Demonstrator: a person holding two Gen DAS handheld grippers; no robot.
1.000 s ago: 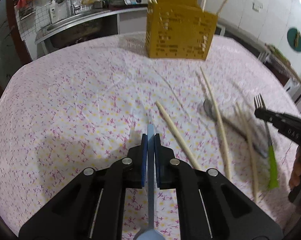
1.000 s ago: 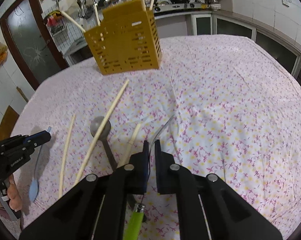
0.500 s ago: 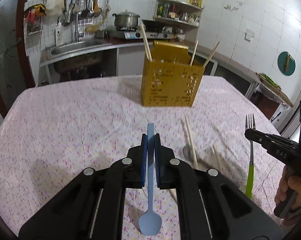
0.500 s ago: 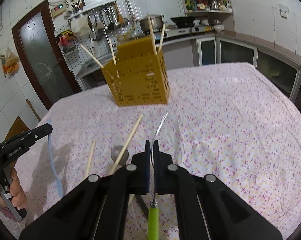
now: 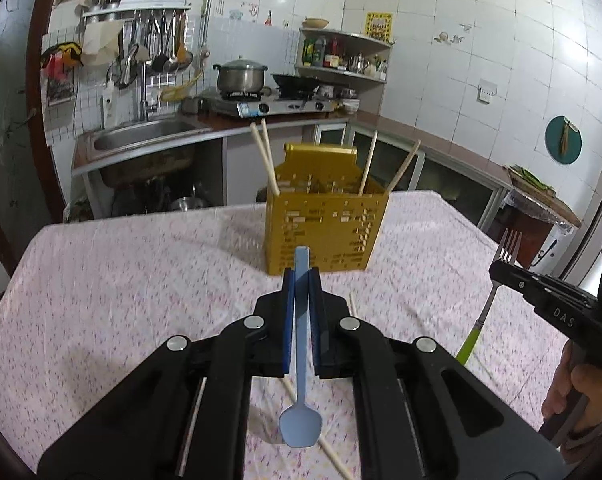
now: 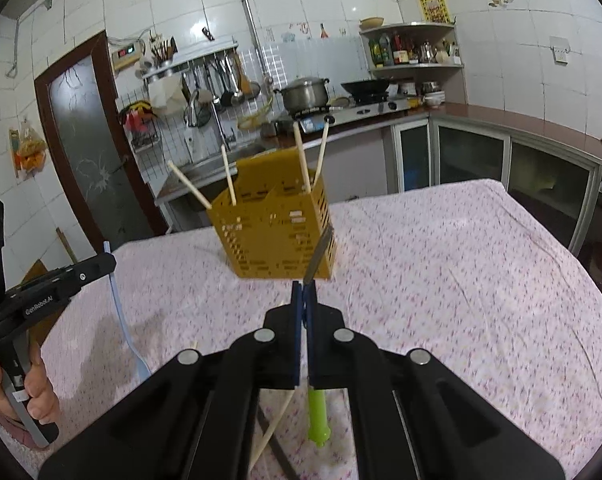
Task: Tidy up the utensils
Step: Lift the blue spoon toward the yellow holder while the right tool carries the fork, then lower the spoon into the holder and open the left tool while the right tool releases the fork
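My left fingers [image 5: 301, 280] clench a pale-blue plastic spoon [image 5: 301, 364], my right fingers [image 6: 304, 292] a green-handled fork [image 6: 316, 392], both lifted for the perforated yellow utensil holder [image 5: 325, 232].

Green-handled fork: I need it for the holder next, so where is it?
The fork is clamped in the right gripper, lifted above the table, tines toward the yellow holder.

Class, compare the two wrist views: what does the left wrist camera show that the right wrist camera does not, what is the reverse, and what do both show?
Left wrist only: the blue spoon's bowl hanging below the left gripper, and a teal round board on the wall.
Right wrist only: the brown door and the fork's green handle end below the right gripper.
Both: the yellow utensil holder with four chopsticks, the floral tablecloth, and both utensils held.
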